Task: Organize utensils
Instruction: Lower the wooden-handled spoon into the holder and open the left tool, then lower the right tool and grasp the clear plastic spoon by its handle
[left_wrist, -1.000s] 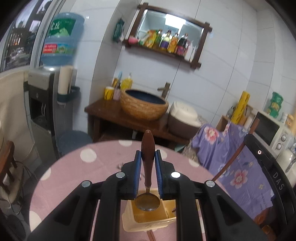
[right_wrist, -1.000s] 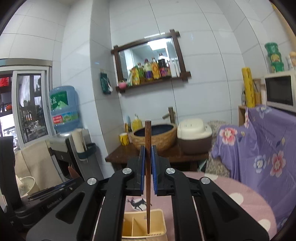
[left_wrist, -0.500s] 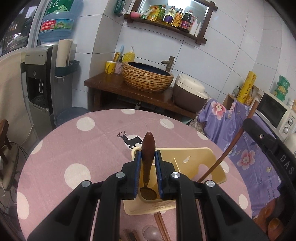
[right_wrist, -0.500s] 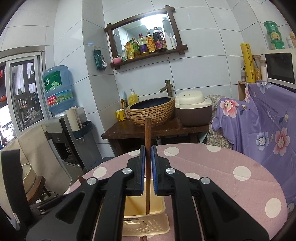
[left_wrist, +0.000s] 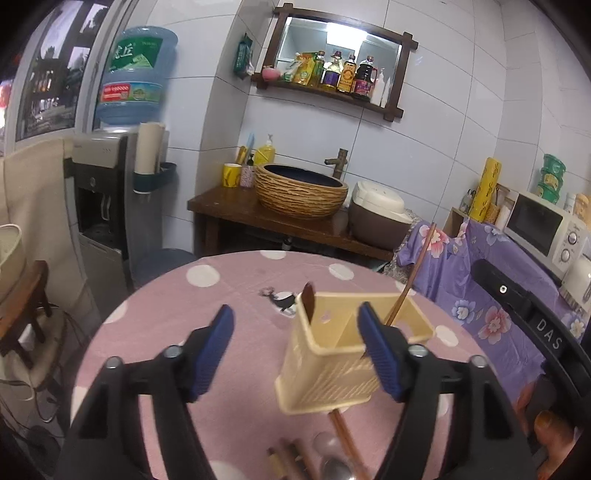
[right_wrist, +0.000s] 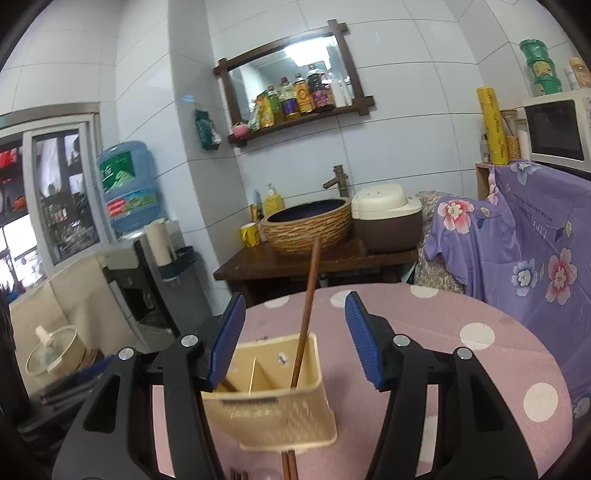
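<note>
A cream plastic utensil holder (left_wrist: 332, 365) (right_wrist: 273, 398) with a divider stands on the round pink polka-dot table (left_wrist: 229, 295). A wooden-handled spoon (left_wrist: 308, 301) stands in its left compartment. A long wooden chopstick (left_wrist: 415, 273) (right_wrist: 306, 314) leans in its right compartment. My left gripper (left_wrist: 295, 350) is open and empty, its jaws wide on either side of the holder. My right gripper (right_wrist: 295, 339) is open and empty around the chopstick, not touching it. More loose utensils (left_wrist: 325, 454) lie on the table in front of the holder.
A wooden counter with a woven basin (left_wrist: 301, 192) and a rice cooker (left_wrist: 380, 221) stands behind the table. A water dispenser (left_wrist: 107, 206) is at the left. A purple floral cloth (right_wrist: 535, 243) and a microwave (left_wrist: 543, 229) are at the right.
Both grippers have opened. The left let go of the spoon, the right let go of the chopstick, and both utensils now stand in the holder. Both grippers have drawn back.
</note>
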